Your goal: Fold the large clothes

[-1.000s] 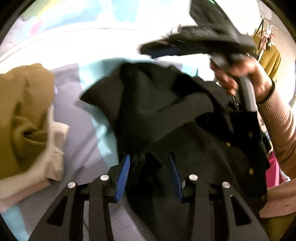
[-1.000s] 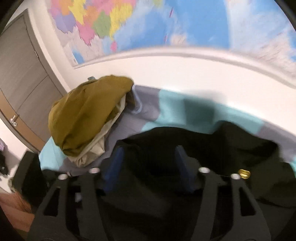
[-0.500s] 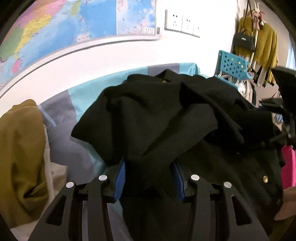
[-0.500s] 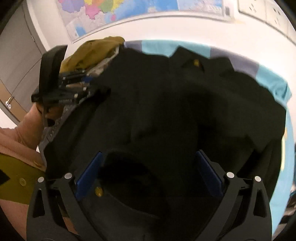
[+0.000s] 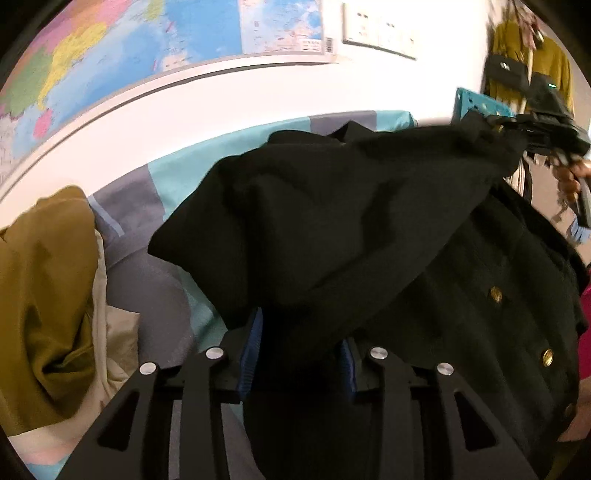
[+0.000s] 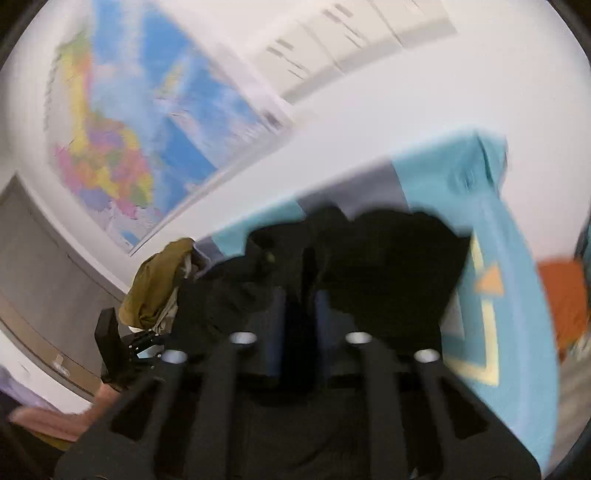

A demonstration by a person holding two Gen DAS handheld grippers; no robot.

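From my left wrist camera I see the black coat [image 5: 332,229] heaped across the teal and grey sheet [image 5: 173,177], gold buttons [image 5: 495,293] showing at 3 o'clock. My left gripper [image 5: 301,354] is clamped on a fold of that coat between its blue pads [image 5: 251,354]. Only here do I see the right gripper [image 5: 546,125] at 1 o'clock pinching the coat's far edge, wall sockets [image 5: 376,31] at 12, and an olive garment [image 5: 40,302] at 9.

My right wrist camera is blurred. Its jaws are closing, dark cloth bunched between the pads [image 6: 273,332]. Only this view shows a grey door [image 6: 40,266] at 9 o'clock and the sheet's yellow pattern [image 6: 484,321] at 3. The world map [image 6: 155,122] fills 11.
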